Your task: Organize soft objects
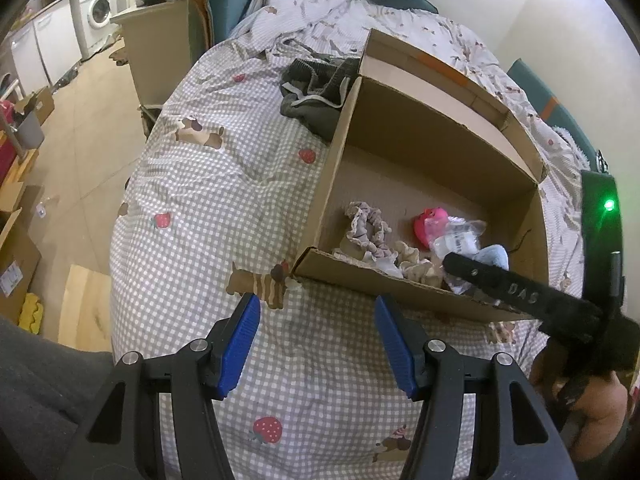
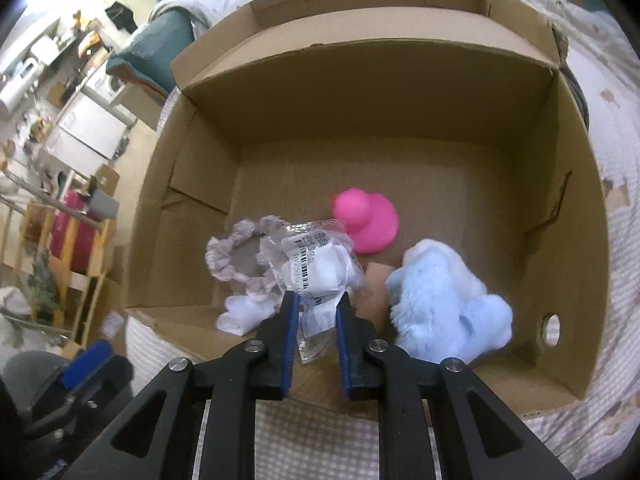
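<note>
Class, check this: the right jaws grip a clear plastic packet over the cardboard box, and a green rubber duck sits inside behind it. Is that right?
Not quite. The duck is pink, not green, as the right wrist view shows. The rest holds: the right gripper has its jaws closed on the packet over the box, with the duck behind.

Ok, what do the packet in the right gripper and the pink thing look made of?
Packet: thin clear plastic film, glossy and crinkled, with a barcode label and white fabric inside. Pink thing: smooth, matte, evenly coloured; probably silicone or soft rubber, but the pictures cannot confirm that.
</note>
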`<state>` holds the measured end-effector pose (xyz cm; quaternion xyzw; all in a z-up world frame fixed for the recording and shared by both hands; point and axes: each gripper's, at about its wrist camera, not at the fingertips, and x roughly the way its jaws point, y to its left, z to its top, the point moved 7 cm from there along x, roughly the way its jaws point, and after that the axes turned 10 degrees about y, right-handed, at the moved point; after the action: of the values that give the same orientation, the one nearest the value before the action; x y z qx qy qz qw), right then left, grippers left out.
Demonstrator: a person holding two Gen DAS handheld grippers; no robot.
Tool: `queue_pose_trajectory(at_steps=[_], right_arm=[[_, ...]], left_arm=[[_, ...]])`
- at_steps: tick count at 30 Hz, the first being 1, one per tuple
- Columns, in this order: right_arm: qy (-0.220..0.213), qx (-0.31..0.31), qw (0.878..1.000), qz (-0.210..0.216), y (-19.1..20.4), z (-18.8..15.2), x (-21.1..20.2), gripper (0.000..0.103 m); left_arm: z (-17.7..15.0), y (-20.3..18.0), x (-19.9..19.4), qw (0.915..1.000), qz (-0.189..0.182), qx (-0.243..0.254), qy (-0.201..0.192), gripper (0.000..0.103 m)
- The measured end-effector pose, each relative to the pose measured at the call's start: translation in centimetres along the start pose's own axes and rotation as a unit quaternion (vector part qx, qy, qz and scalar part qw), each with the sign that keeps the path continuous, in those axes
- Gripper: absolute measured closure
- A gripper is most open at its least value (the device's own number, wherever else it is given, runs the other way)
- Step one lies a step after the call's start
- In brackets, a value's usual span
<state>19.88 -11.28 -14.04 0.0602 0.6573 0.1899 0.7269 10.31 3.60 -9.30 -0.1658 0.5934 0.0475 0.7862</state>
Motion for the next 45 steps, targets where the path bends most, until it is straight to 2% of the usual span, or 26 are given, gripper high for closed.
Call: queue_pose_trajectory(at_steps=[3,6,8,9,10,14,21,24,26,27,29,38,40,41,43,45], right_arm=[[-0.011,0.010,1.000,0.005,-0.3,0.0,-0.7,0.084],[-0.023,0.017,0.999,0.036,-0.4,-0.2,-1.8,0.077],[-0.037,0.018,0.998,0.056,-0.5,-0.3,-2.9,0.065],[-0.046,0.019,0.997,0.061,-0.5,-0.4,-3.5,0.046],[-0.059,0.020,0.996,0.068,-0.5,-0.3,-4.2,0.032],[-0.101,0.022,0.992,0.076,-0.8,-0.6,-7.1,0.031],[-0.172,-0.004,0.985,0.032,-1.1,-2.2,-12.3,0.030],[-0.209,-0.014,0.978,0.005,-1.3,-3.5,-14.7,0.024],[-0.236,-0.022,0.971,-0.014,-1.3,-4.3,-16.1,0.015],[-0.246,-0.023,0.969,-0.025,-1.5,-4.8,-16.6,0.005],[-0.267,-0.019,0.963,-0.032,-1.8,-5.8,-17.6,0.001],[-0.275,-0.010,0.959,-0.066,-2.9,-8.4,-16.8,0.000],[-0.266,-0.010,0.962,-0.062,-3.0,-9.0,-15.9,0.000],[-0.263,-0.012,0.963,-0.061,-3.1,-9.4,-15.3,0.000],[-0.256,-0.013,0.964,-0.071,-3.3,-9.5,-14.5,0.000],[-0.256,-0.015,0.963,-0.076,-3.3,-9.2,-14.3,0.000]], left_arm=[[0.0,-0.1,0.1,1.0000,0.005,0.005,0.000,0.047],[0.0,-0.3,0.0,0.9998,0.015,0.015,-0.006,0.047],[0.0,-0.5,0.0,0.9996,0.017,0.021,-0.008,0.047],[0.0,-0.5,0.0,0.9995,0.018,0.023,-0.008,0.047],[0.0,-0.6,0.1,0.9995,0.019,0.026,-0.009,0.047],[0.1,-0.7,-0.3,0.9993,0.014,0.028,-0.022,0.047],[0.9,-1.4,-3.3,0.9951,0.001,0.037,-0.092,0.047],[1.0,-1.8,-3.8,0.9931,-0.001,0.046,-0.108,0.047],[1.0,-2.0,-4.0,0.9924,-0.001,0.048,-0.114,0.047],[0.9,-2.0,-4.1,0.9919,-0.003,0.048,-0.117,0.047],[0.8,-2.4,-4.2,0.9910,-0.004,0.056,-0.121,0.047],[-0.3,-3.9,-4.6,0.9841,0.020,0.108,-0.140,0.046],[-0.6,-4.3,-4.8,0.9806,0.034,0.124,-0.149,0.030],[-0.8,-4.3,-4.9,0.9797,0.040,0.127,-0.150,0.011],[-1.1,-4.2,-5.1,0.9781,0.041,0.129,-0.158,0.002],[-1.2,-4.1,-5.3,0.9779,0.033,0.126,-0.164,0.002]])
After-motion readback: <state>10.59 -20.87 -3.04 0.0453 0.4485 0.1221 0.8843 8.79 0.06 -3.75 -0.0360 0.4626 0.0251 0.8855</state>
